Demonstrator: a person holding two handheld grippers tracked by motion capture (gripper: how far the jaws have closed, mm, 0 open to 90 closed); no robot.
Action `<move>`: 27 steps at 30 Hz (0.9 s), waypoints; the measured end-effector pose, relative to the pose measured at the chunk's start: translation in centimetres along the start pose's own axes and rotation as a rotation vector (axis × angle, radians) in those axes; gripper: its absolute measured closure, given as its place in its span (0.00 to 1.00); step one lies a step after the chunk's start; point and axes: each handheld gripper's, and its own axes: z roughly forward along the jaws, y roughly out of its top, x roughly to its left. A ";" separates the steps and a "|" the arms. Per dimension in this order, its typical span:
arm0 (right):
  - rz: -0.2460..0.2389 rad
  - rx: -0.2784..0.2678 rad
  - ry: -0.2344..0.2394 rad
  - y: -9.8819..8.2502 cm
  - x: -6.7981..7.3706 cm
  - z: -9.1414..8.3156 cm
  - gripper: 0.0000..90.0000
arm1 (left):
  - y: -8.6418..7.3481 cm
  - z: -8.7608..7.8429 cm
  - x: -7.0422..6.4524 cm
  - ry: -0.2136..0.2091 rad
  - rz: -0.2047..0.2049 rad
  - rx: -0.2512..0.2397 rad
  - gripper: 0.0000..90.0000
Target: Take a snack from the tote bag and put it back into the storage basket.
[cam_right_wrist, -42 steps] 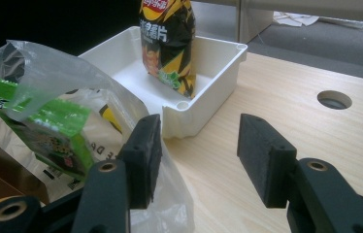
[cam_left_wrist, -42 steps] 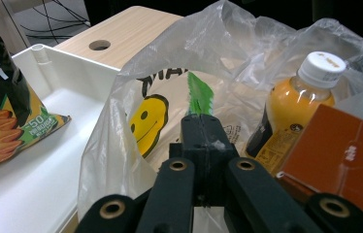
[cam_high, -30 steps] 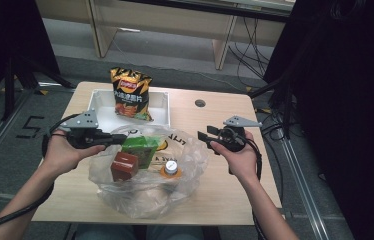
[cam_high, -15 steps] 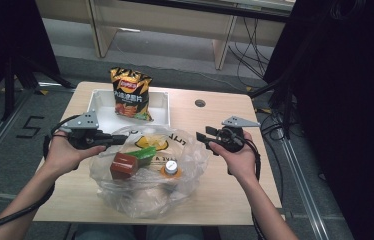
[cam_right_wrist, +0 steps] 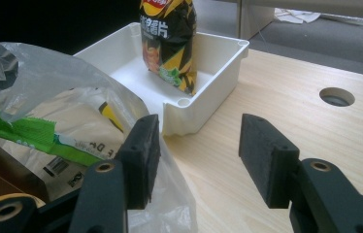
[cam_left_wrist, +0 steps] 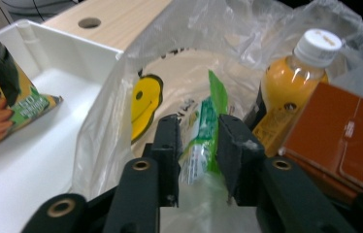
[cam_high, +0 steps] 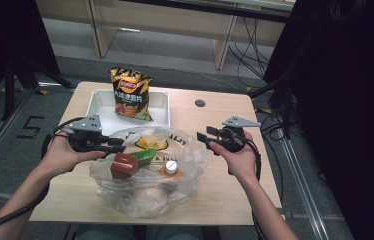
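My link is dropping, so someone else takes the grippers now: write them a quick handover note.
Left gripper: jaws have just been opening, green packet between them, inside the plastic bag.
Right gripper: open, empty, beside the bag's edge.
Orange bottle and brown box lie in the bag; chips bag stands in the white bin.
Done, it seems: three items bagged.
Left, probably: chips bag.

Black hand-held gripper [cam_high: 116, 146] pair, grey three-cornered top plates, brass-ringed screw holes, trailing black cables.
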 end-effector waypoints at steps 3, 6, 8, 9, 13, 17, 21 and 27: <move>0.005 -0.005 -0.002 0.0 0.1 0.1 0.56 | -0.3 -0.1 0.0 -0.007 0.005 0.008 0.72; -0.004 -0.010 -0.006 -0.1 0.0 0.2 0.56 | -0.5 -0.2 0.2 -0.013 0.018 0.023 0.67; -0.007 -0.005 -0.008 -0.1 0.0 0.2 0.55 | -0.7 -0.1 0.2 -0.018 0.013 0.041 0.65; -0.008 -0.012 -0.003 -0.1 0.0 0.2 0.55 | -0.8 0.0 0.3 -0.014 0.015 0.049 0.64; 0.005 0.008 0.002 -0.1 0.1 0.2 0.55 | -1.2 0.4 0.3 -0.032 0.022 0.071 0.62; -0.007 0.008 -0.003 -0.2 0.0 0.3 0.55 | -1.4 0.6 0.4 -0.034 0.033 0.088 0.62; -0.022 0.006 0.002 -0.2 -0.2 0.3 0.55 | -1.6 0.9 0.4 -0.026 0.036 0.109 0.61; -0.019 0.010 -0.008 -0.2 -0.1 0.3 0.55 | -1.7 1.4 0.2 -0.027 0.081 0.134 0.65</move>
